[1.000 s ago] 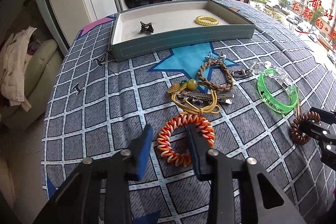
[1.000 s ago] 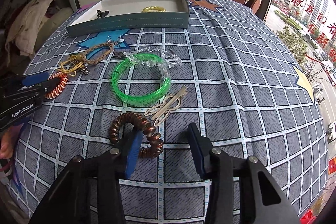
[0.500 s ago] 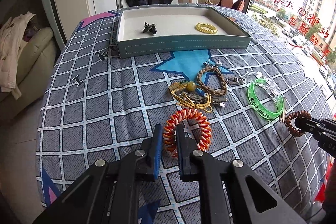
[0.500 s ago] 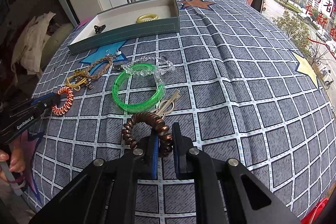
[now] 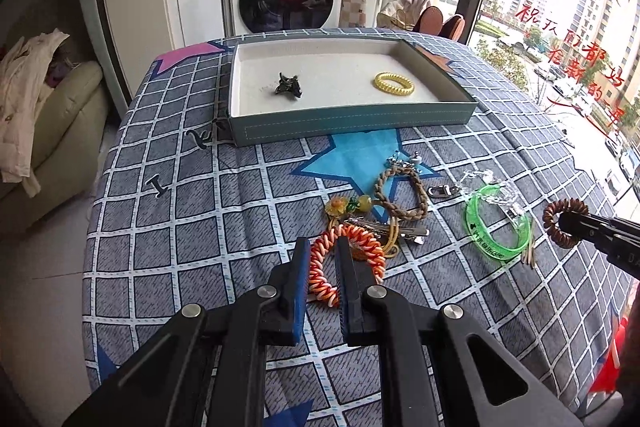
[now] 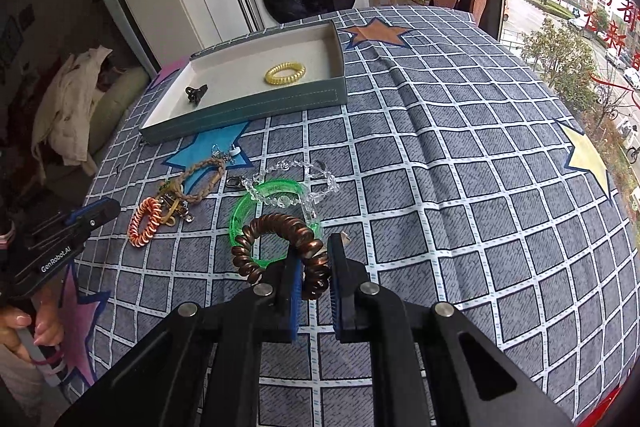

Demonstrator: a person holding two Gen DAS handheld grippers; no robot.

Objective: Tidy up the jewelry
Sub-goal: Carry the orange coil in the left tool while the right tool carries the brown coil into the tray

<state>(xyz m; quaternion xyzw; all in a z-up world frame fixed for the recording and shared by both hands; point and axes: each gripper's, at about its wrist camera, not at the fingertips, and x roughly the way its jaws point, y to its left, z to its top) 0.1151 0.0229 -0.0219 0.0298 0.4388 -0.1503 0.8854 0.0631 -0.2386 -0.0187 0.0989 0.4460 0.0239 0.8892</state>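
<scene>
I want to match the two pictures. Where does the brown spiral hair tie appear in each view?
Left wrist view: brown spiral hair tie at the far right edge, clamped in the right claw.
Right wrist view: hair tie at lower centre, between that claw's fingers.
Shared landmark: the green bangle beside it.

Orange-and-white spiral band (image 5: 346, 259), coppery brown coil band (image 6: 280, 251), neon green bangle (image 5: 494, 225), yellow coil (image 5: 394, 83) in teal, cream-lined tray (image 5: 360, 125), grey cloth (image 6: 460, 167) with white grid and blue, orange, yellow stars
</scene>
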